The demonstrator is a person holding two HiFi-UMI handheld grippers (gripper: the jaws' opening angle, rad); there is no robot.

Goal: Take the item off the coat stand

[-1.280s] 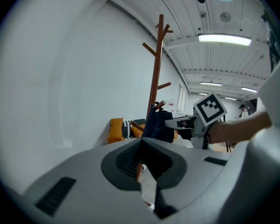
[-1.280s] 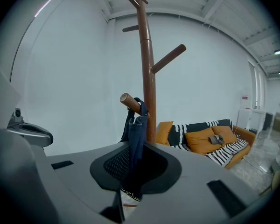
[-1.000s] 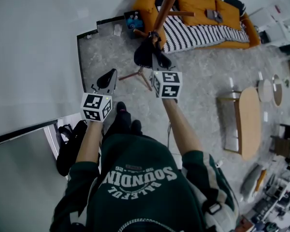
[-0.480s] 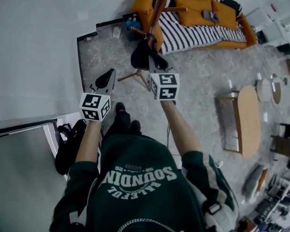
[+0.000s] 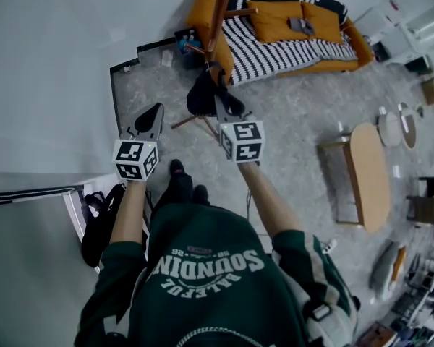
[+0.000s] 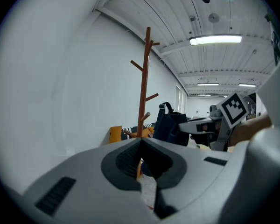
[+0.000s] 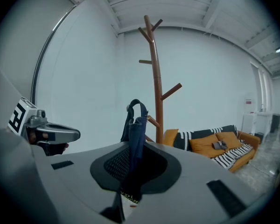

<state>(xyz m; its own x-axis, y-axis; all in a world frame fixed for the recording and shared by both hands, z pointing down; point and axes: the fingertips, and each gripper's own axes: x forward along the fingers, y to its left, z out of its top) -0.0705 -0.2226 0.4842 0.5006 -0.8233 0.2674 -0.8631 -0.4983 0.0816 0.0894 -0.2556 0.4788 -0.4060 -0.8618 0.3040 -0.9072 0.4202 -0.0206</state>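
While my right gripper [image 7: 133,149] clamps the bag [image 7: 136,129] beside the stand [image 7: 155,78], my left gripper [image 6: 141,143] hangs closed on nothing, well apart.

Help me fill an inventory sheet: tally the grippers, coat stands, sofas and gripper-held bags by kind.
Grippers: 2 (left gripper, right gripper)
Brown wooden coat stand: 1
Orange sofa with striped throw: 1
Dark blue fabric bag, clamped in the right gripper: 1
Total: 5

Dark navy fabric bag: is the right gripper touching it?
Touching. Right gripper view shows the right gripper clamped on the dark navy fabric bag.
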